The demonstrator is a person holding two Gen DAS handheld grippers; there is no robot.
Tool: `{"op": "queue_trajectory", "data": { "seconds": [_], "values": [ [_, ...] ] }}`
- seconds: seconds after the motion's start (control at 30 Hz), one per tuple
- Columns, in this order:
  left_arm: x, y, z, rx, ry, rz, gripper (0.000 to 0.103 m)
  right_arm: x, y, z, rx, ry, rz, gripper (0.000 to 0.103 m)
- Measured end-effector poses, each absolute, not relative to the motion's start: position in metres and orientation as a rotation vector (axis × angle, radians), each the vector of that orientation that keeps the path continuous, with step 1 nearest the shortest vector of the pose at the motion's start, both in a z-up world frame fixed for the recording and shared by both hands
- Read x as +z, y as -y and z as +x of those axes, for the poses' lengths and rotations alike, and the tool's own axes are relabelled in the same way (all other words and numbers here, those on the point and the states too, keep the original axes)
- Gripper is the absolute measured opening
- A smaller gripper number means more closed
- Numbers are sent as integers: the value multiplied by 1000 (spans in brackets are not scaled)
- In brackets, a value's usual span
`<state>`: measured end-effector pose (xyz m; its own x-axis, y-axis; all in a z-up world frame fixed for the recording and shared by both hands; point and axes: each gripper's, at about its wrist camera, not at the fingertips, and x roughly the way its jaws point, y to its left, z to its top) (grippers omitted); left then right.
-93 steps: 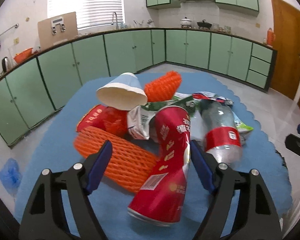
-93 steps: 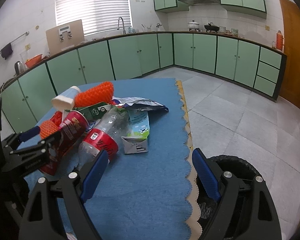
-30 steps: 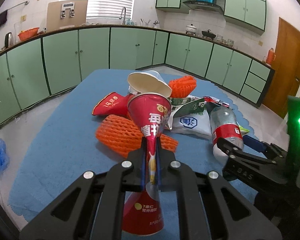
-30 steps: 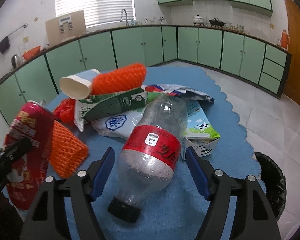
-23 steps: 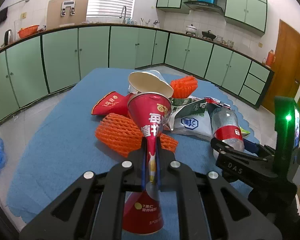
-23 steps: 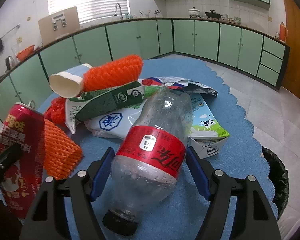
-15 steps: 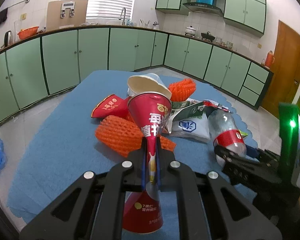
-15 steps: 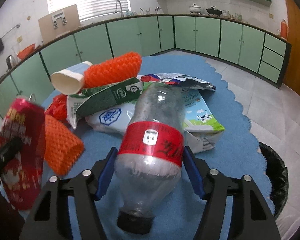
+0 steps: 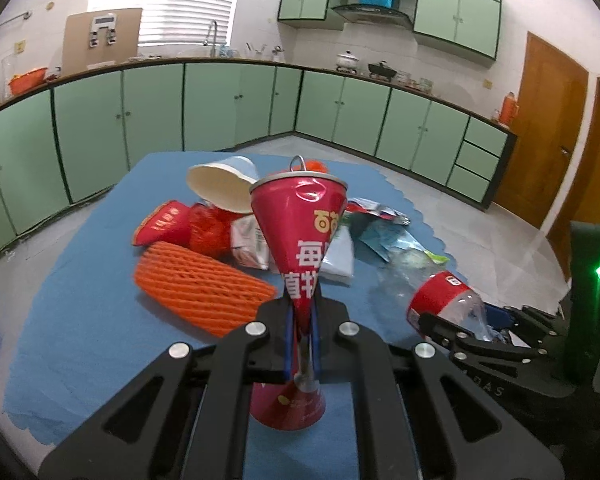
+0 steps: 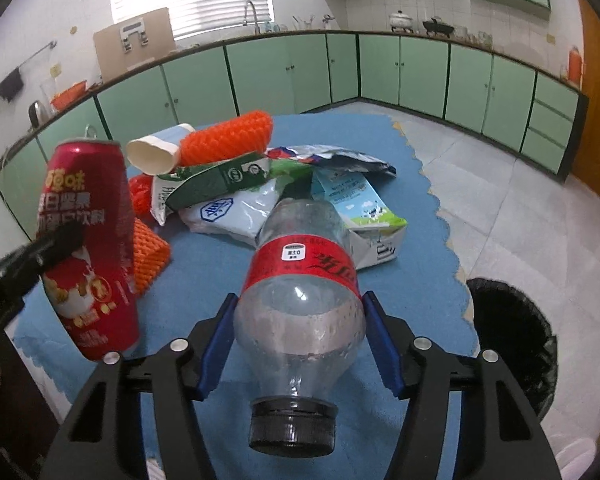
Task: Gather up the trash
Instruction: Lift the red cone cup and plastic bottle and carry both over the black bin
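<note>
Left tongs (image 9: 301, 344) pinch the crushed red can (image 9: 300, 236); right tongs (image 10: 300, 344) clamp the plastic bottle (image 10: 300, 300), bin (image 10: 512, 344) at three o'clock.

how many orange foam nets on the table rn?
2 clearly: one foam net flat at the pile's near left, another atop the far side beside the paper cup. A crumpled red-orange mesh may be a third; others could be buried.

We see green cabinets (image 9: 220, 104) along the walls, a sink tap (image 10: 252, 10) under a bright window with blinds (image 9: 172, 0), a pot (image 9: 346, 60) and a wok (image 9: 382, 68) below a hood (image 9: 374, 10), and a wooden door (image 9: 548, 128) on the right.
</note>
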<state>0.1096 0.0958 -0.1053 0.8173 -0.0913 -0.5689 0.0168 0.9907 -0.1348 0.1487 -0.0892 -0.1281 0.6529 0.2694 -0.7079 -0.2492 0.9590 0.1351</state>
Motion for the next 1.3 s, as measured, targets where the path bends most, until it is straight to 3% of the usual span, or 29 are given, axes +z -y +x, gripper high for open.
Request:
{"op": "queue_trajectory", "data": {
  "seconds": [0.2, 0.4, 0.43, 0.47, 0.97, 1.3],
  "values": [
    [-113, -92, 113, -49, -628, -113, 5, -140, 92, 161, 287, -840, 53, 62],
    [-115, -96, 116, -38, -635, -118, 5, -146, 89, 177, 268, -862, 78, 74],
    [-115, -96, 117, -37, -636, -120, 5, -148, 89, 179, 267, -869, 78, 72],
    [-115, -97, 117, -36, -636, -121, 5, -151, 89, 181, 282, -886, 91, 61],
    [-96, -74, 120, -105, -600, -98, 4, -96, 124, 151, 312, -737, 99, 60],
    [-80, 9, 141, -312, -545, -60, 4, -69, 225, 134, 97, -645, 165, 61]
  ]
}}
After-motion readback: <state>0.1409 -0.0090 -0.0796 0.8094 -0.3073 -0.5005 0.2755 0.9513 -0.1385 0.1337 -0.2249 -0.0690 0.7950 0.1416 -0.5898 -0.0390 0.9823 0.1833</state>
